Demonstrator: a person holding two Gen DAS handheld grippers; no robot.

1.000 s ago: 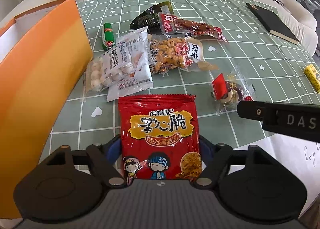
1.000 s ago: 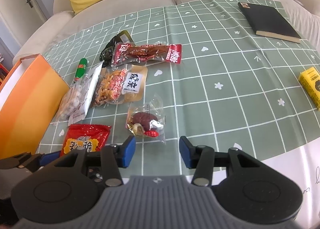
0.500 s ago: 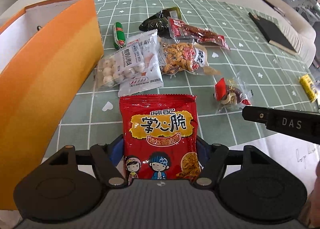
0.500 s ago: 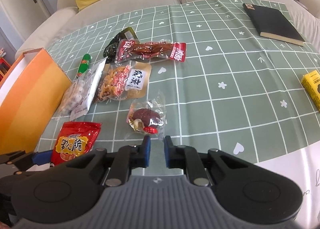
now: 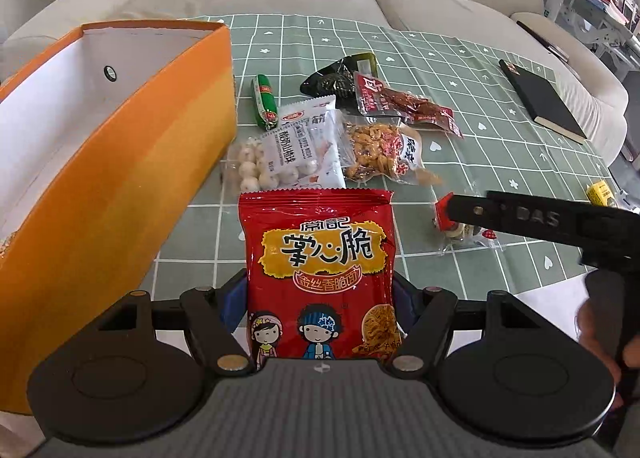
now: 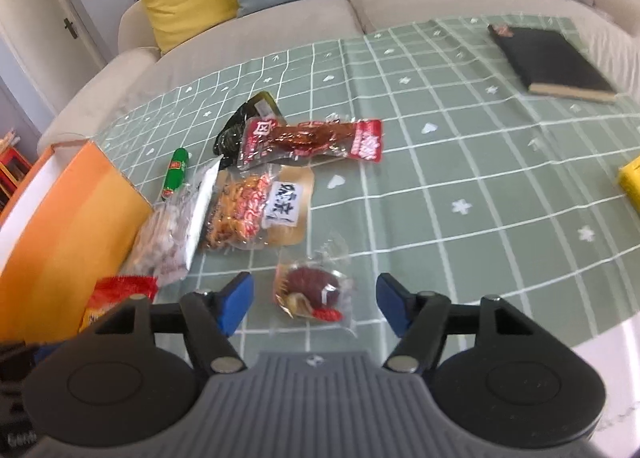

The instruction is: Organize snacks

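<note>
Red noodle-snack packet (image 5: 320, 274) is clamped between the left gripper (image 5: 320, 302) jaws, lifted off the cloth, long axis pointing away from the tongs; crinkly foil, flat pillow shape. Orange box (image 5: 120, 177), open-topped with a white inside, lies just left of it (the nearer arm is the left). Right gripper (image 6: 312, 304) jaws have just been opening and stand wide, nothing pressed; the small clear date packet (image 6: 314, 292) lies between them on the green checked tablecloth (image 6: 460, 177)

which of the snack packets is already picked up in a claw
The red noodle-snack packet, with yellow lettering and two cartoon kids, clamped in the left claw. All the other packets lie loose on the green checked tablecloth.
</note>
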